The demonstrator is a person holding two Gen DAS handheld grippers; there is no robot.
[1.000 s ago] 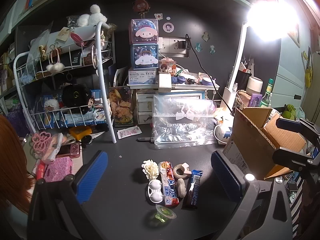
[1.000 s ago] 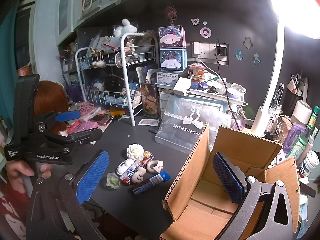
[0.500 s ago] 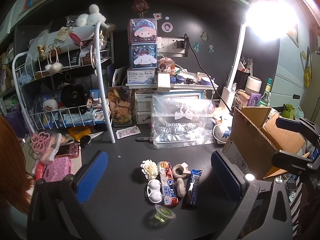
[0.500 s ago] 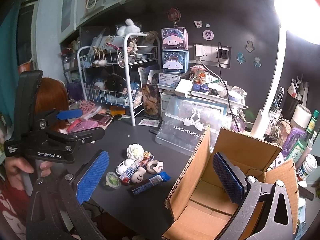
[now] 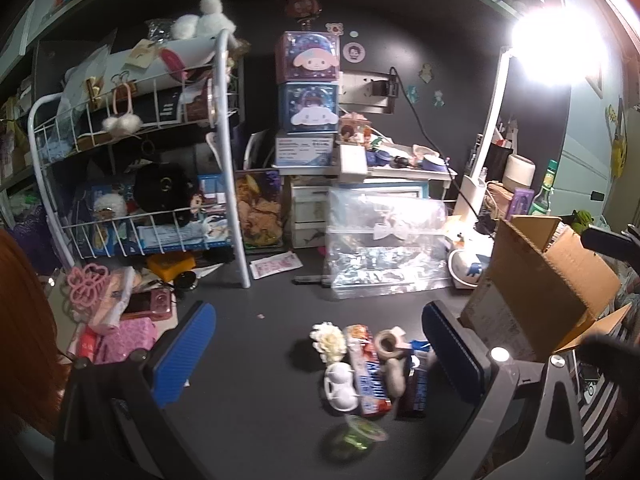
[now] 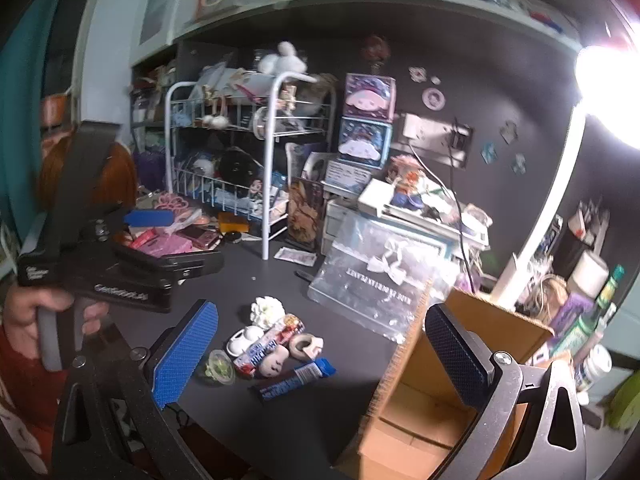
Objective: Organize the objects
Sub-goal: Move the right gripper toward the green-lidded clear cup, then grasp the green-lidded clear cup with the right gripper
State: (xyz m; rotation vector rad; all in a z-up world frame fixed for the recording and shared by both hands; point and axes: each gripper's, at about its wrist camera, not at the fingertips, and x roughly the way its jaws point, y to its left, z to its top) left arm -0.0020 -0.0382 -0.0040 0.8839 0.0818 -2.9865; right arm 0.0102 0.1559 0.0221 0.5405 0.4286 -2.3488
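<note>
1. A cluttered dark table [image 5: 256,384] is seen from two claws, each held by a person.
2. The left claw [image 5: 316,356] hangs above the table with its blue-padded fingers [image 5: 184,354] spread wide, holding nothing.
3. The right claw [image 6: 320,354] is also spread wide and empty; its left finger is over the table and its right finger is over an open cardboard box [image 6: 432,420].
4. In the right wrist view, the left claw's black body [image 6: 120,268] shows at the left edge, gripped by a hand [image 6: 36,316].
5. A cluster of small things lies on the table between the left claw's fingers, just left of the cardboard box [image 5: 548,284].
6. The cluster holds a white flower-shaped piece [image 5: 329,340], a white two-lobed case [image 5: 340,386], a red and blue candy bar [image 5: 368,376], a roll of tape [image 5: 388,344], a dark blue snack bar [image 5: 416,390] and a small green jelly cup [image 5: 360,436].
7. The candy bar lies between the white case and the tape roll; the jelly cup sits nearest the camera and looks blurred.
8. Behind the cluster a clear plastic bag with a white bow [image 5: 384,248] leans upright.
9. A white wire rack [image 5: 160,168] full of toys stands at the back left, and a bright desk lamp [image 5: 560,52] glares at the upper right.
</note>
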